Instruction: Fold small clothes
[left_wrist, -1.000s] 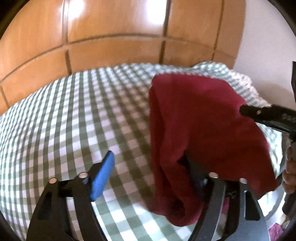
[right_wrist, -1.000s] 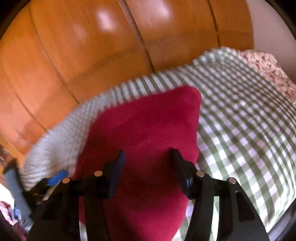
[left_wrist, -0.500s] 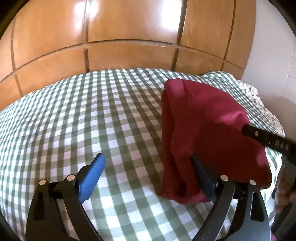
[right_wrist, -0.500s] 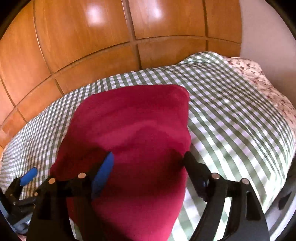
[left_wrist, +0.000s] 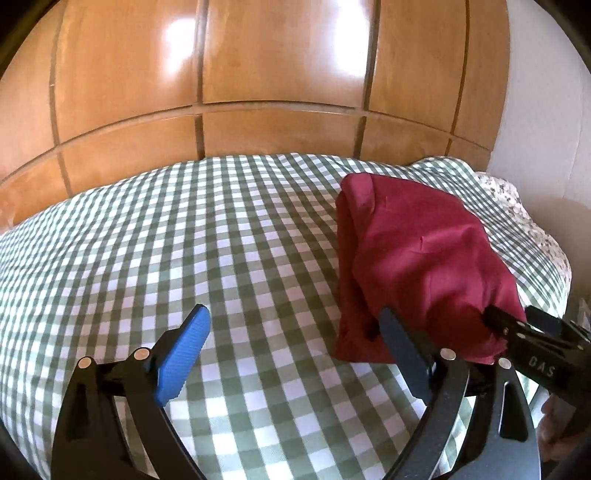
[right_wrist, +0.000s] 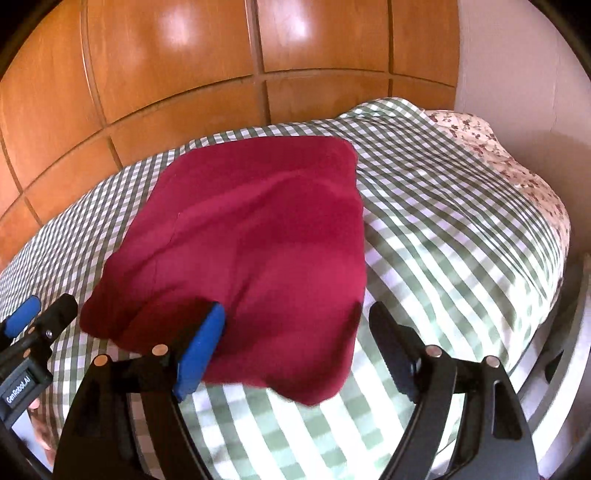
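Red garment (right_wrist: 255, 236), folded into a rough rectangle, lies on the bed with the green-and-white checked cover (left_wrist: 184, 258), toward its right half and nearer the front edge. Fabric is a bit puffed, with the near corners lumpy.

Left hand-held gripper (left_wrist: 291, 350): jaws wide apart, nothing between them. The blue pad of the left finger (left_wrist: 183, 360) is over bare checked cover; the right finger (left_wrist: 402, 354) sits against the garment's near left corner, and its tip looks tucked at the cloth edge. Cannot tell if it actually presses the cloth.

Right hand-held gripper (right_wrist: 291, 347): jaws also wide apart, straddling the garment's near edge. Its blue-padded left finger (right_wrist: 201, 350) overlaps the red cloth; its right finger (right_wrist: 391, 343) is just beside the near right corner, over checked cover. Not clamped on anything.

In the left wrist view the right hand-held gripper's fingertips are at the garment's near right corner. In the right wrist view the left hand-held gripper shows at the far left edge.

Behind the bed is a wood-panelled wall (left_wrist: 280, 74). A floral pillow (right_wrist: 509, 166) is at the far right corner of the bed, well apart from the garment.
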